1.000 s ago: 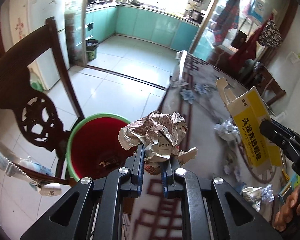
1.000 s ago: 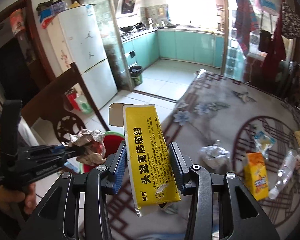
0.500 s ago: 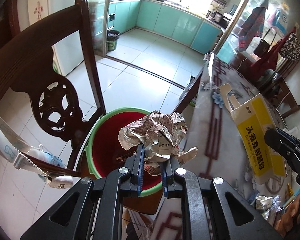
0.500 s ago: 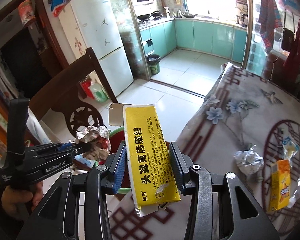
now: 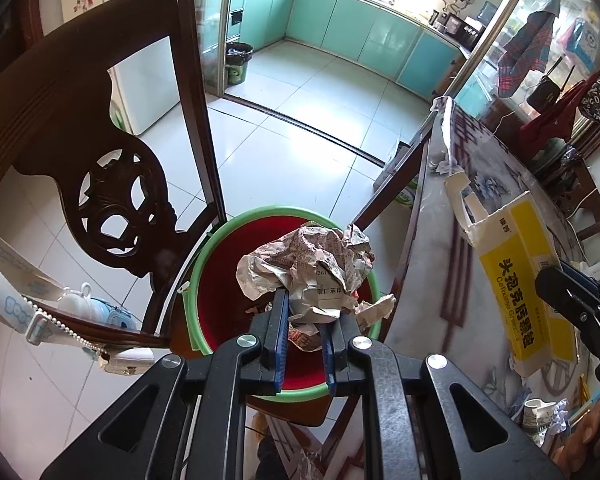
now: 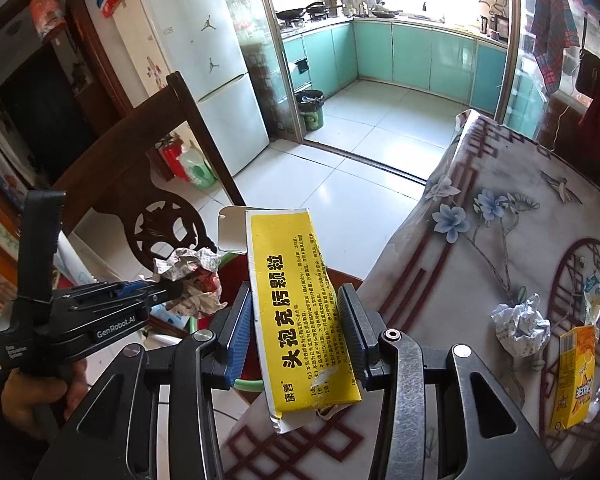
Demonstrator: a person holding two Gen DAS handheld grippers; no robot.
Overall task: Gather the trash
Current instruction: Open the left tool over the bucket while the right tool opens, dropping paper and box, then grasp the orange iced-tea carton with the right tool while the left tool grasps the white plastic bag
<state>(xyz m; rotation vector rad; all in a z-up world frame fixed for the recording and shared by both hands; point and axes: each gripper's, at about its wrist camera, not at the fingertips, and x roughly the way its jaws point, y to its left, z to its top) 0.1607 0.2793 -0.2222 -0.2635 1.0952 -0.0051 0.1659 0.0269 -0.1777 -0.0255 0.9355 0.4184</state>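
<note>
While the left gripper (image 5: pixel 304 312) hangs above the red bucket (image 5: pixel 220 280), jaws pinching crumpled paper (image 5: pixel 304 264), the right gripper (image 6: pixel 296 320) clamps a yellow box (image 6: pixel 296 304) farther off, beside the table (image 6: pixel 480 240).

your left gripper (image 6: pixel 180 294) carries "genrobot.ai" in white on its side. the yellow box (image 6: pixel 300 304) you hold reads "头孢克肟颗粒" in large black characters, with "cefixime" partly legible beneath them in the left wrist view. the fridge (image 6: pixel 208 56) shows two jumpman logo stickers. print on the crumpled paper (image 5: pixel 312 264) is too small to read.
</note>
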